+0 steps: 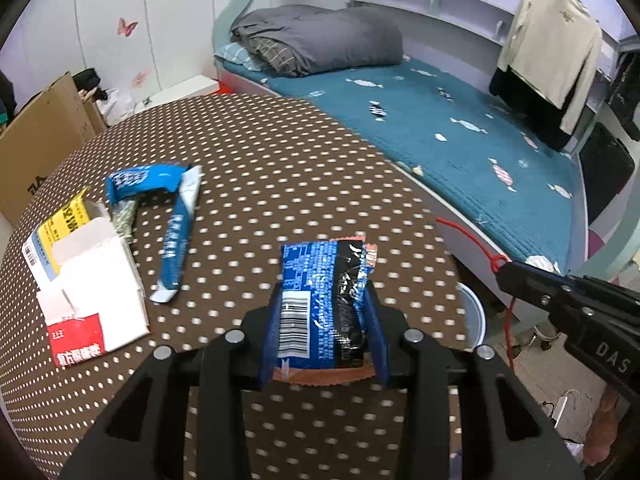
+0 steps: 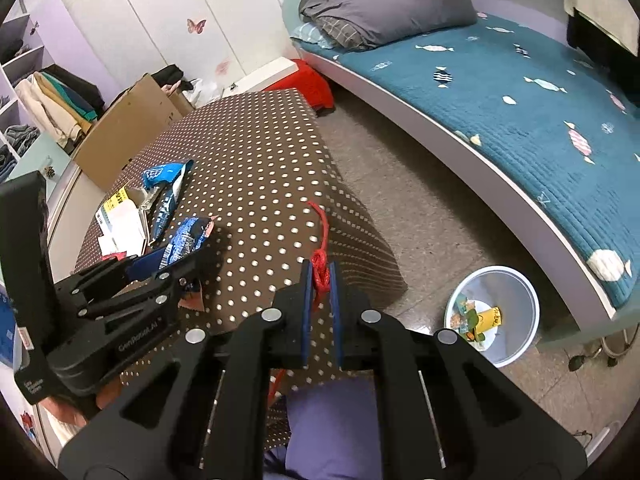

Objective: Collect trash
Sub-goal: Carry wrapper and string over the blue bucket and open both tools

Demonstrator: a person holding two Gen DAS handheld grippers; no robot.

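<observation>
The left hand-held gripper (image 1: 326,312) pinches a blue wrapper (image 1: 320,300) between its pads, just above the surface (image 1: 280,168); the right hand-held gripper (image 2: 320,280) is pressed together on a red string (image 2: 320,268); right of it, on the floor, the bin (image 2: 516,280) already holds some trash; beyond the left gripper another wrapper (image 1: 176,232) and boxes (image 1: 92,280) remain, so the task looks about midway.

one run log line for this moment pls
left gripper: shut on blue snack wrapper | right gripper: shut on red string | bin: on floor
</observation>
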